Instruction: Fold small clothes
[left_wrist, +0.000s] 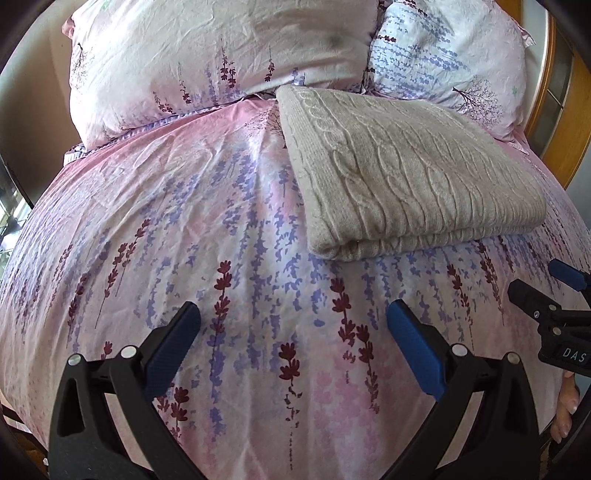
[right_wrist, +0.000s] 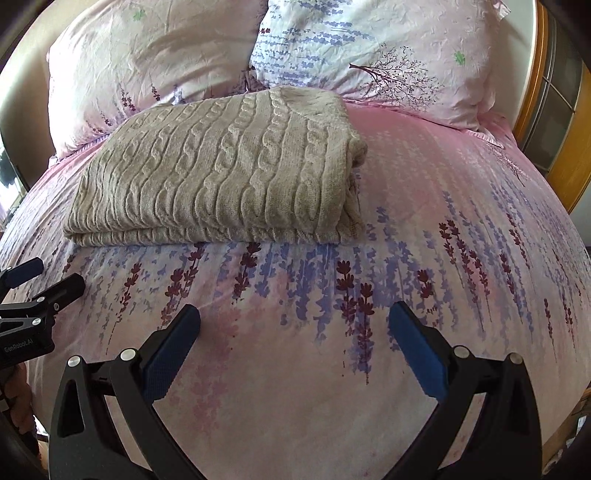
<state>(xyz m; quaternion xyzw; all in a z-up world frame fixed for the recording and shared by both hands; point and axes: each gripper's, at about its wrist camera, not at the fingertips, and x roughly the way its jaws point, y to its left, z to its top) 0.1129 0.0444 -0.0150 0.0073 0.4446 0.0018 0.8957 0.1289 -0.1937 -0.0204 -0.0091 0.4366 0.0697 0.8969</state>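
Sweater (left_wrist: 402, 173): lay folded on the bedspread (left_wrist: 184, 229), just before the pillows (left_wrist: 207, 62).
Left gripper (left_wrist: 293, 317): jaws wide, empty; sweater ahead, to its right.
Right gripper (right_wrist: 295, 317): jaws wide, empty; sweater ahead, to its left.
Long axis: crosswise, folded edge nearest both grippers.

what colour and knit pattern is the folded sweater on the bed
Beige sweater with a raised cable-knit pattern; the right wrist view shows it best.

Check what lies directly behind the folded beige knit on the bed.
Behind the folded beige knit two floral pillows lean at the head of the bed. Their lower edges and the seam between them are covered by the knit.
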